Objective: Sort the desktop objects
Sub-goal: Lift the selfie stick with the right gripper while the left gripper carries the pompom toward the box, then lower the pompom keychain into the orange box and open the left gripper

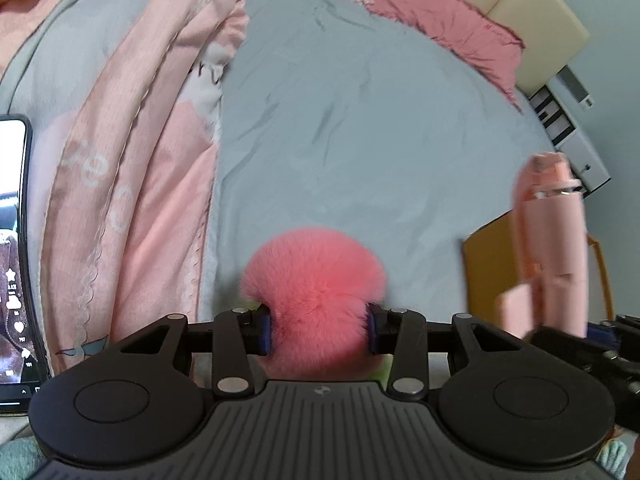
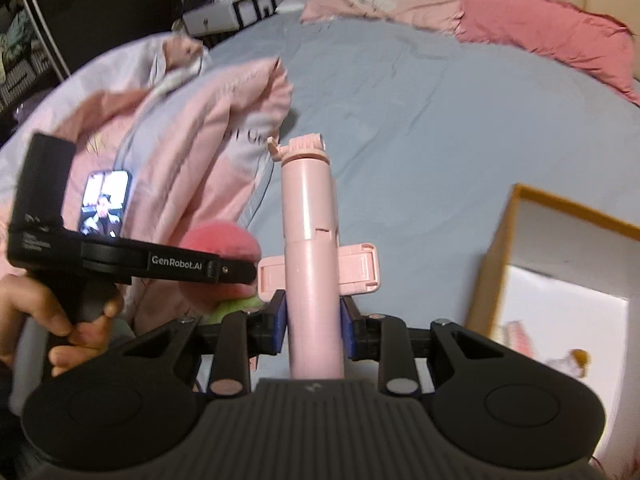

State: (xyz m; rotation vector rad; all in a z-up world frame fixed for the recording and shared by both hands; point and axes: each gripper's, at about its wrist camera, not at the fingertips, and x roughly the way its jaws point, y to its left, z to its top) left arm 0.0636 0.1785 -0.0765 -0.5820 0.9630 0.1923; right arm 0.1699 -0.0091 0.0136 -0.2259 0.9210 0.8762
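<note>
1. Two hand-held grippers work above a pale blue bedsheet (image 1: 360,120) that fills the ground ahead of both, with a pink quilt (image 1: 132,184) bunched to the left gripper's left and pink pillows (image 2: 548,32) far ahead by a cream headboard (image 1: 532,4).
2. Open-topped and yellow-edged, a cardboard box (image 2: 520,216) sits on the sheet to the right gripper's right; its white interior holds small blurred items, one pink-and-white and one brownish, too smeared to identify.
3. Pinched upright between the blue pads (image 2: 279,320) of the right gripper (image 2: 314,320) is a pink selfie stick (image 2: 310,240), a smooth, jointed tube with a ridged clamp head at the top and a flat folding phone bracket crossing it just ahead of the fingers.
4. Squeezed between the fingers of the left gripper (image 1: 318,330) is a fluffy pink pompom (image 1: 316,280), round and long-furred, with a scrap of green showing beneath it; it is held just to the left of the selfie stick.
5. Lit and showing video, a smartphone (image 1: 16,260) stands at the left gripper's far left against the quilt.
</note>
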